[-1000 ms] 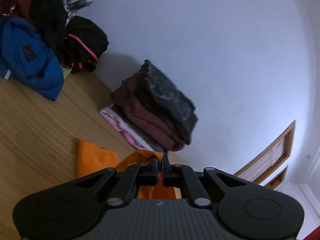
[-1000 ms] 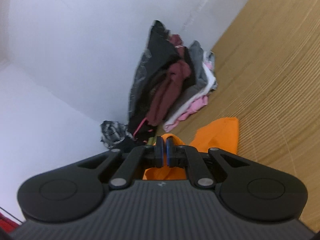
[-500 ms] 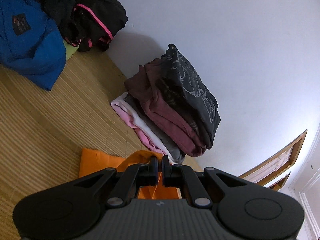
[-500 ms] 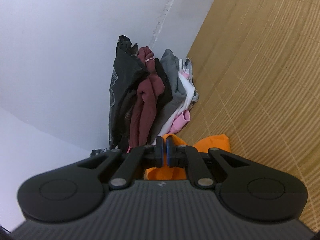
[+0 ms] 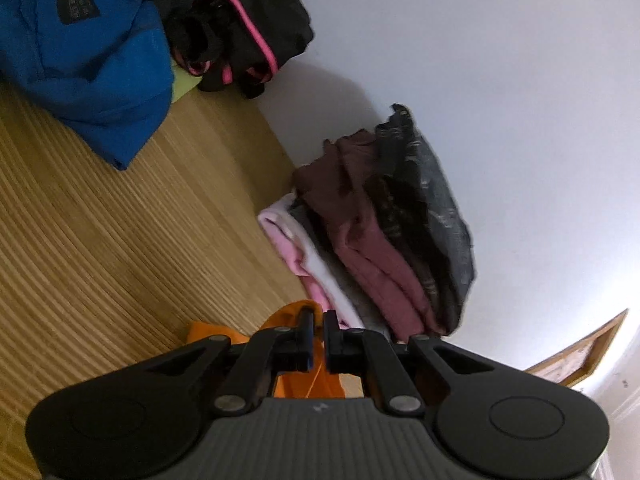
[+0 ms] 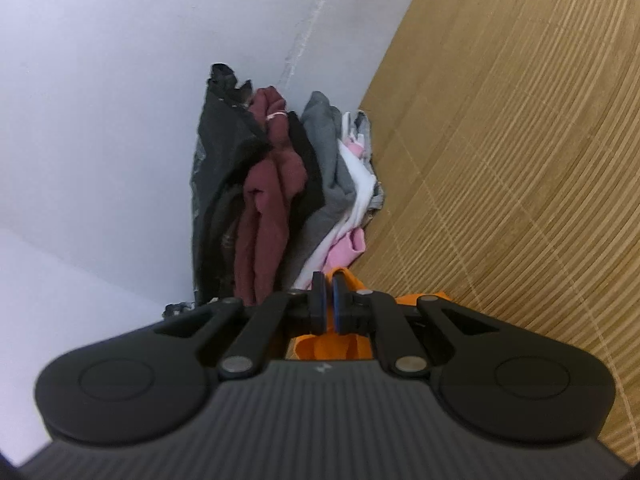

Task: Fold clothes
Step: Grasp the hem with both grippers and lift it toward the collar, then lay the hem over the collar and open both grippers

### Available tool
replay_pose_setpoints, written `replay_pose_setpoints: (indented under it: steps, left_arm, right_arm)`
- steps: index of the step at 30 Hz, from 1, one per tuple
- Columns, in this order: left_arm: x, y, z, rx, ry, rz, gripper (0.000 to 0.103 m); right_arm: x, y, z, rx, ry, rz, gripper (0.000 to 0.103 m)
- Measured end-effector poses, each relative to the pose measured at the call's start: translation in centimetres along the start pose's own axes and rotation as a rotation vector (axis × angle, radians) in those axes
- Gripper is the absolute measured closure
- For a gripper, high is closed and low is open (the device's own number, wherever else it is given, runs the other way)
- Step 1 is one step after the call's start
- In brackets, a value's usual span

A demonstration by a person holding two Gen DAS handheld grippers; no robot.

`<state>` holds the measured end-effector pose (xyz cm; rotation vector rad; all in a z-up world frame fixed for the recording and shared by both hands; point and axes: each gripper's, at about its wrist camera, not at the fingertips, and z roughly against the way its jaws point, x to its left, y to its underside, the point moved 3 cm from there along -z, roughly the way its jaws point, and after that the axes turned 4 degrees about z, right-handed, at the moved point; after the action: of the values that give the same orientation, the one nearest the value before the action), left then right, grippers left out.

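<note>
My left gripper (image 5: 316,316) is shut on an orange garment (image 5: 288,316), which hangs below the fingers above the bamboo mat. My right gripper (image 6: 329,284) is shut on the same orange garment (image 6: 348,344), most of it hidden behind the fingers. A stack of folded clothes (image 5: 376,236), pink and white at the bottom, maroon and dark grey on top, stands against the white wall just beyond both grippers; it also shows in the right wrist view (image 6: 272,200).
A blue jacket (image 5: 92,52) and a black garment with pink trim (image 5: 240,28) lie in a heap at the far left. The bamboo mat (image 5: 120,248) spreads below. A wooden frame (image 5: 580,356) shows at the right edge.
Both grippers have carried the orange garment closer to the folded stack, which now looms larger. Less of the orange cloth shows below the fingers.
</note>
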<state>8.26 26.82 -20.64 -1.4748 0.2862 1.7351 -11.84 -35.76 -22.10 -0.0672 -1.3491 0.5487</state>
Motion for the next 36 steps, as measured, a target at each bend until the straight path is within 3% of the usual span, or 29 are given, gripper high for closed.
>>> replay_pose_setpoints:
  steps: [7, 9, 11, 12, 13, 14, 16, 17, 20, 22, 25, 30, 36]
  left_arm:
    - [1.5, -0.9, -2.3, 0.025, -0.056, 0.000, 0.098]
    - [2.3, -1.2, -2.9, 0.021, -0.111, 0.031, 0.096]
    - [2.9, -1.4, -3.0, -0.004, -0.134, 0.058, 0.086]
    - [3.1, -1.6, -3.0, -0.019, -0.146, 0.067, 0.081]
    - [3.2, -1.7, -2.9, -0.033, -0.160, 0.072, 0.069]
    - [3.3, -1.8, -2.7, -0.045, -0.172, 0.077, 0.054]
    - [3.4, -2.0, -2.1, -0.063, -0.188, 0.082, 0.043]
    - [3.2, -2.1, -1.7, -0.065, -0.190, 0.073, 0.042]
    - [1.7, -1.5, -0.5, -0.047, -0.180, -0.003, 0.039]
    - [0.4, -0.5, 0.3, -0.015, -0.162, -0.066, 0.035]
    - [-0.8, 1.0, 0.4, 0.049, -0.118, -0.065, 0.031]
    - [-1.4, 2.2, -2.1, 0.094, -0.175, -0.099, 0.032]
    - [-1.0, 1.7, -5.3, 0.130, -0.189, -0.056, 0.032]
  right_arm:
    - [-2.1, -0.6, -1.1, -0.054, 0.081, -0.078, 0.095]
    - [-2.7, -0.8, -1.5, -0.070, 0.105, -0.101, 0.094]
    - [-3.3, -0.9, -1.8, -0.085, 0.128, -0.123, 0.093]
    - [-3.7, -1.0, -2.0, -0.093, 0.139, -0.134, 0.089]
    - [-3.9, -1.1, -2.1, -0.102, 0.152, -0.143, 0.084]
    - [-3.9, -1.3, -1.8, -0.119, 0.172, -0.131, 0.065]
    - [-3.5, -1.7, -1.2, -0.148, 0.206, -0.094, 0.042]
    - [-3.3, -1.9, -0.8, -0.157, 0.219, -0.069, 0.036]
    - [-2.2, -1.6, -0.1, -0.084, 0.201, 0.000, 0.036]
    - [-1.2, -0.7, -0.2, 0.021, 0.166, 0.048, 0.036]
    - [-0.4, 1.5, -1.1, 0.154, 0.135, 0.072, 0.035]
    - [-1.1, 2.8, -3.6, 0.210, 0.145, 0.020, 0.036]
    - [0.0, 3.0, -6.9, 0.238, 0.090, 0.004, 0.036]
